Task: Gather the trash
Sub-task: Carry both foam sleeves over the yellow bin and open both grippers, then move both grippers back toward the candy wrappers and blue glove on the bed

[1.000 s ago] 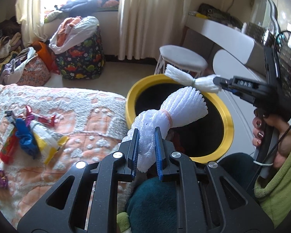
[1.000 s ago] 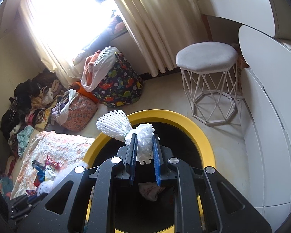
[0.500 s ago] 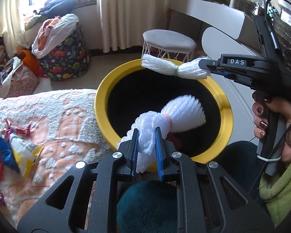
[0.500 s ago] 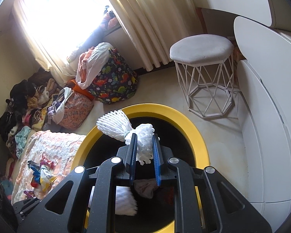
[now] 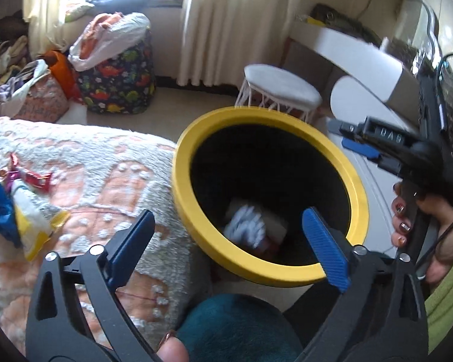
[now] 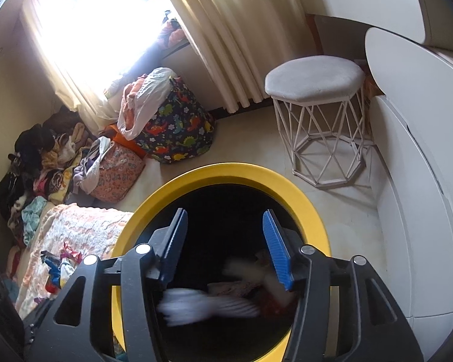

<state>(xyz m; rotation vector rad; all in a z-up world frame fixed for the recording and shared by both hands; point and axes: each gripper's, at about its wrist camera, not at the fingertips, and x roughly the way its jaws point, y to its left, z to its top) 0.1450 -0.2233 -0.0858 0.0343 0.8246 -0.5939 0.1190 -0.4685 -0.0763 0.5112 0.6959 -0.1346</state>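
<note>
Beside the bed (image 5: 99, 163), with its pink and white tufted cover, a black bin with a yellow rim (image 5: 355, 193) stands on the pale floor, its rim edge just against the bed's side. A white wire-legged stool (image 6: 315, 74) stands beyond the bin, apart from it, with bare floor between them, and white curved cabinets (image 6: 422, 138) close off the far side.

Over the bin's mouth the left gripper (image 5: 228, 235) has its jaws opening, spread very wide, with nothing pressed between the blue pads. The right gripper (image 6: 223, 241), held in a hand (image 5: 428, 226) with painted nails, also has its jaws opening, about half spread, gripping nothing.

Two white foam nets (image 6: 208, 303) are inside the bin, blurred, down among other rubbish; one shows below the left gripper's pads (image 5: 246, 226).

Several bright wrappers (image 5: 21, 211) lie on the bed cover, well apart from the bin.
</note>
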